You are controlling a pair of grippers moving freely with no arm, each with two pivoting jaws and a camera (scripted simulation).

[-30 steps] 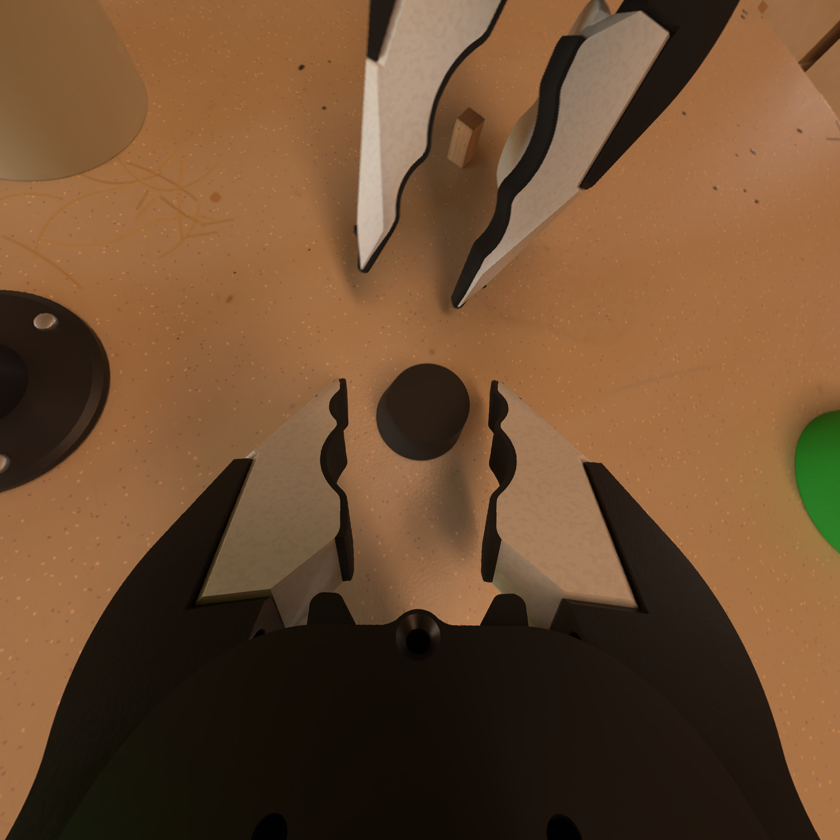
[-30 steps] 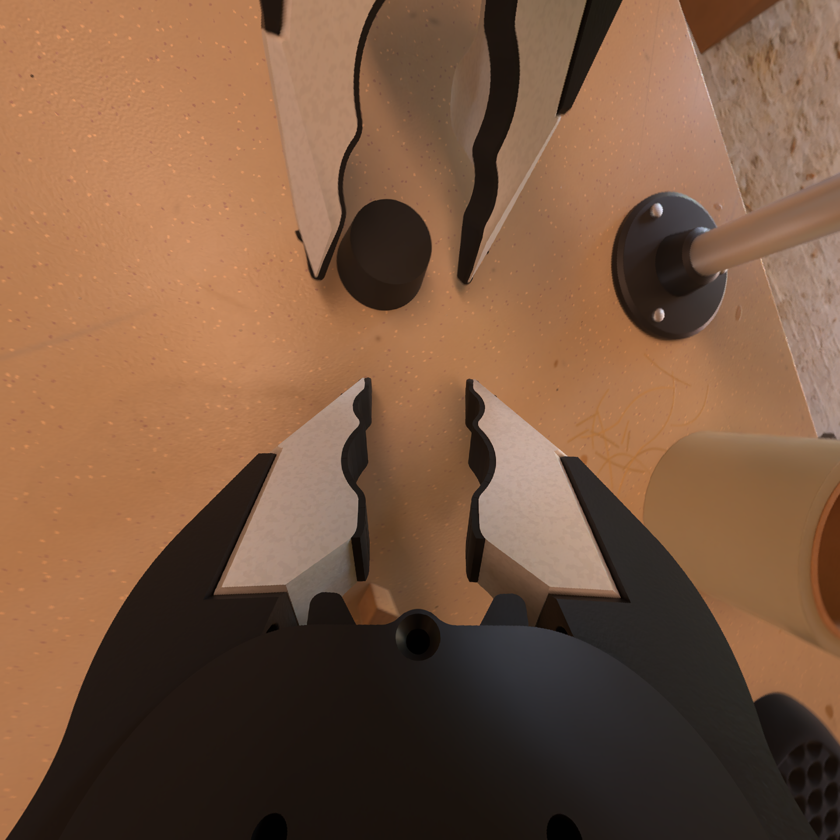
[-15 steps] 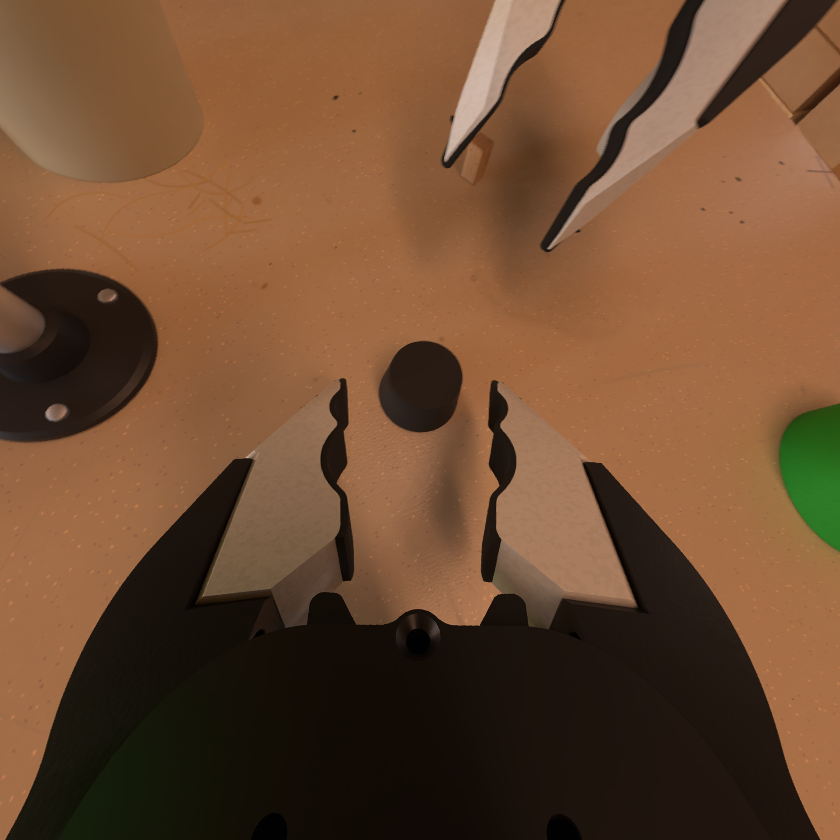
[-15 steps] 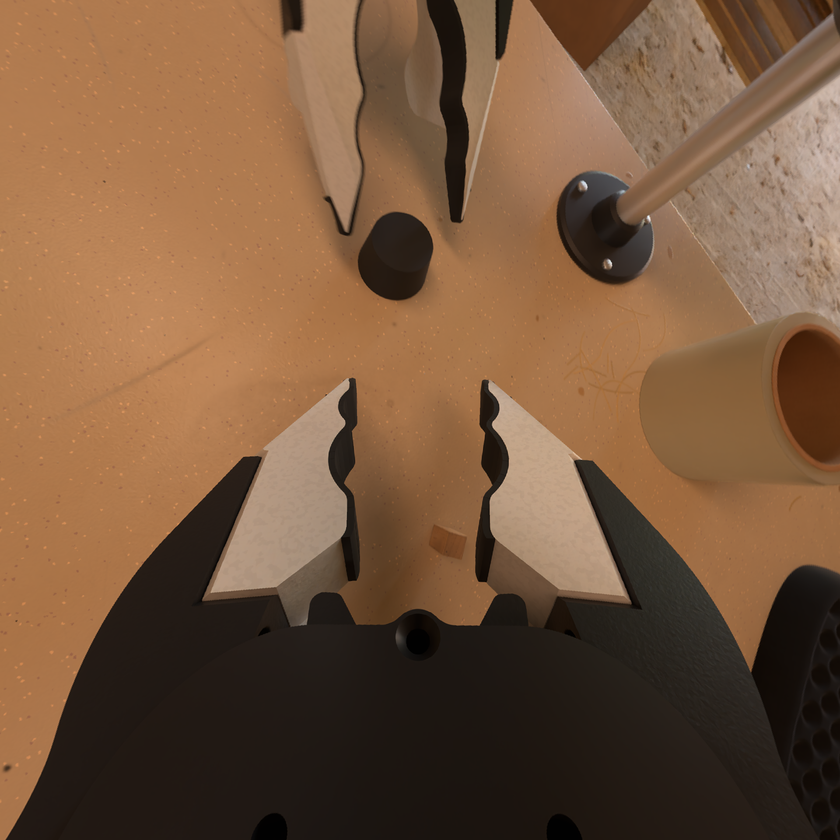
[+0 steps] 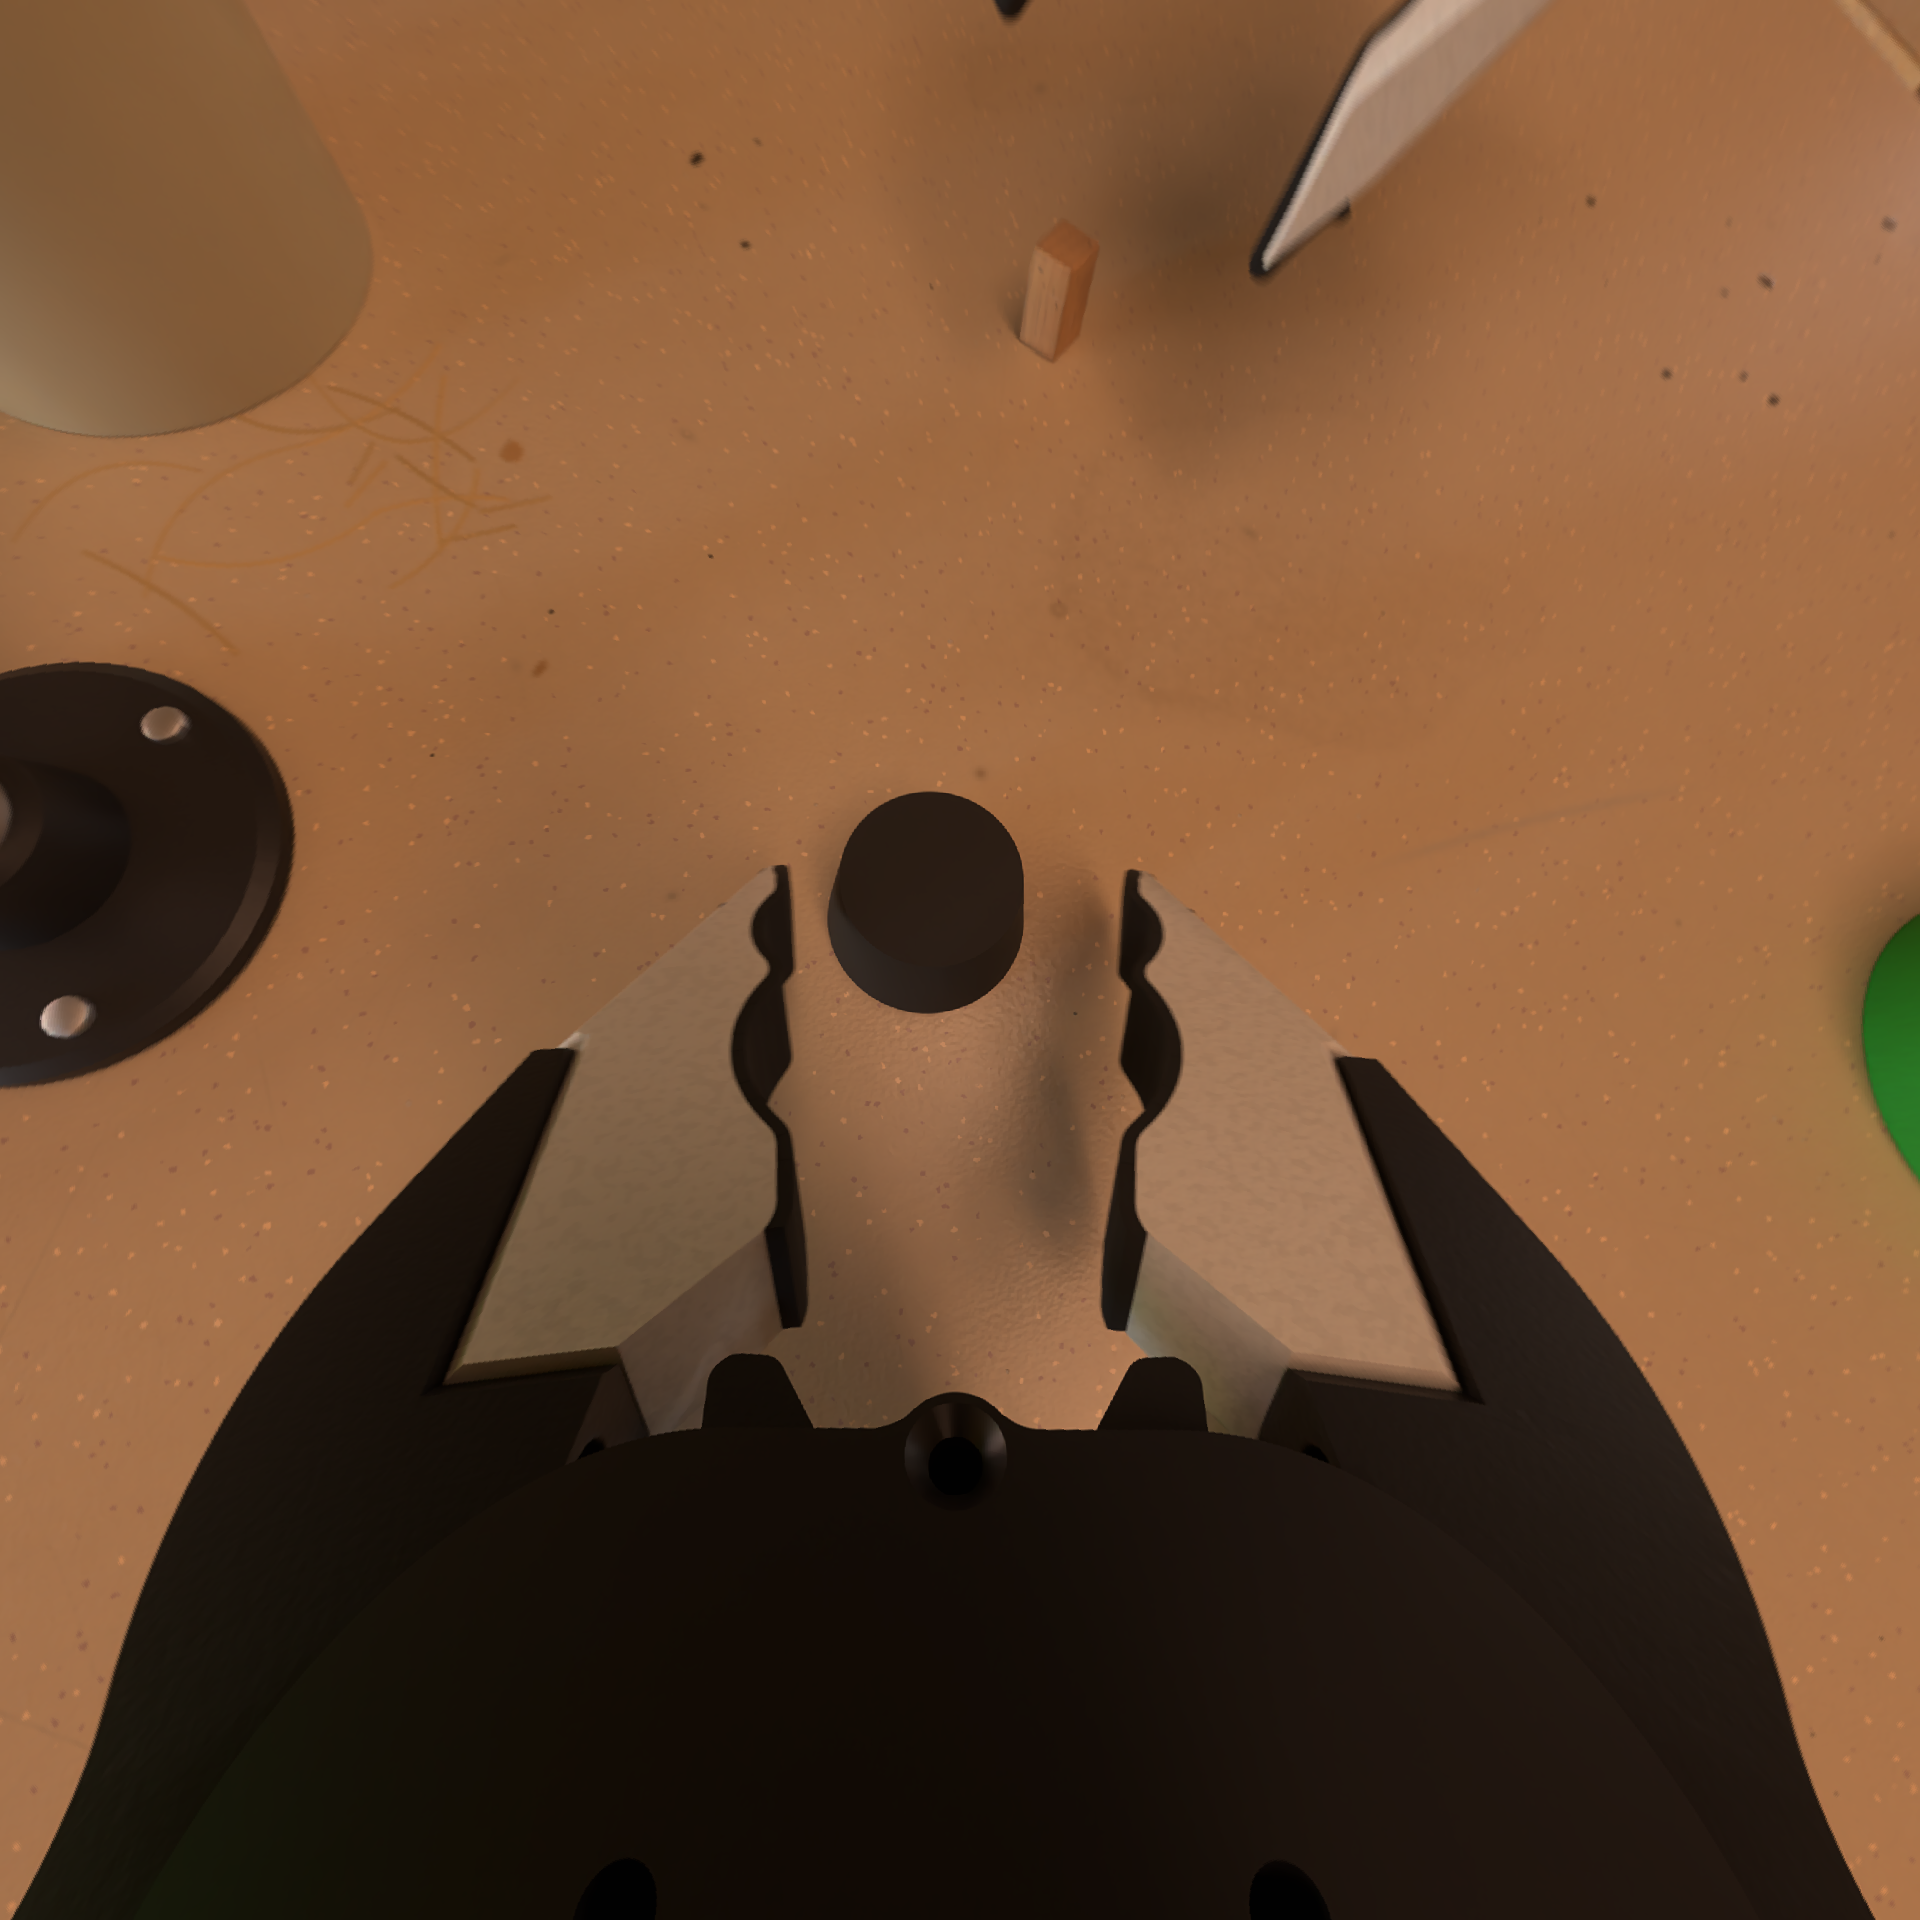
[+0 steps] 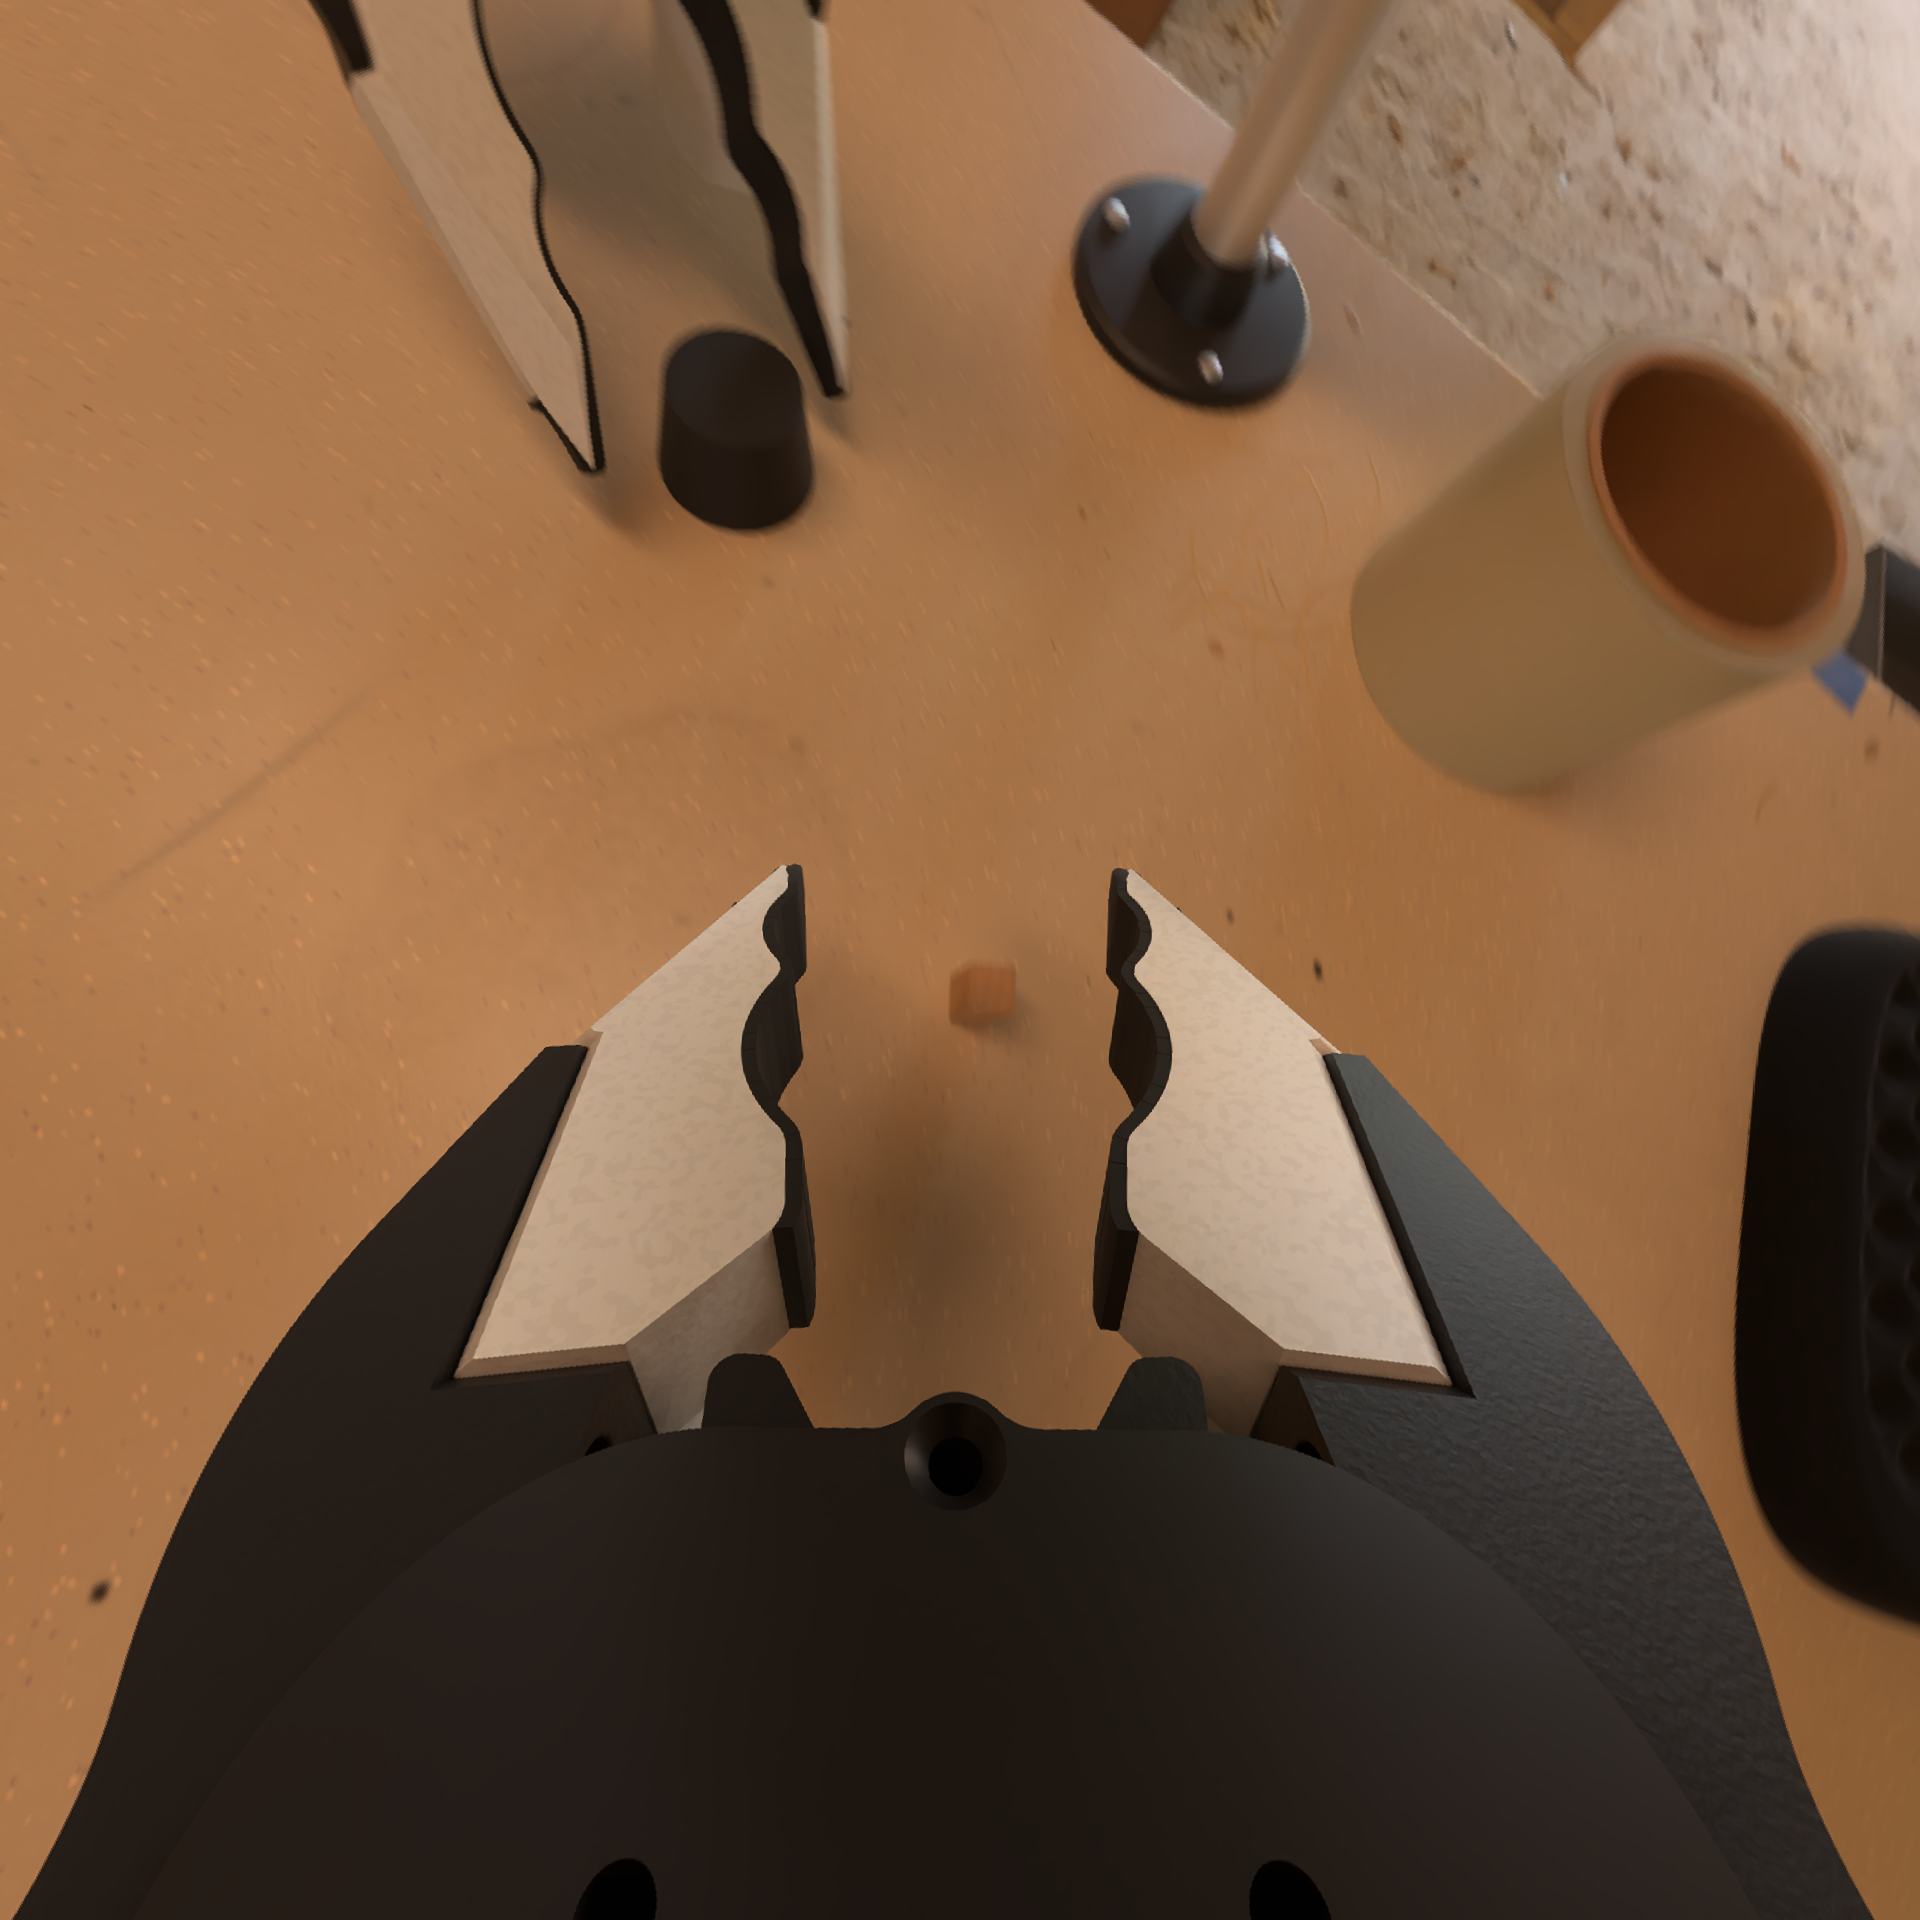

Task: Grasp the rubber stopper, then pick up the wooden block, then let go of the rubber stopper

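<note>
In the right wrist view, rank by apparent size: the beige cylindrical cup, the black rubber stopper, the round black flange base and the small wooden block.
1. Beige cylindrical cup
2. Round black flange base
3. Black rubber stopper
4. Small wooden block

The flange and stopper look close in size, and this wide-angle view is blurred, so their order is unsure.

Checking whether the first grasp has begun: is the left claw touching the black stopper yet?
Apart. The left wrist view shows the left claw open, with bare tabletop visible on both sides of the stopper between its fingertips.
</note>
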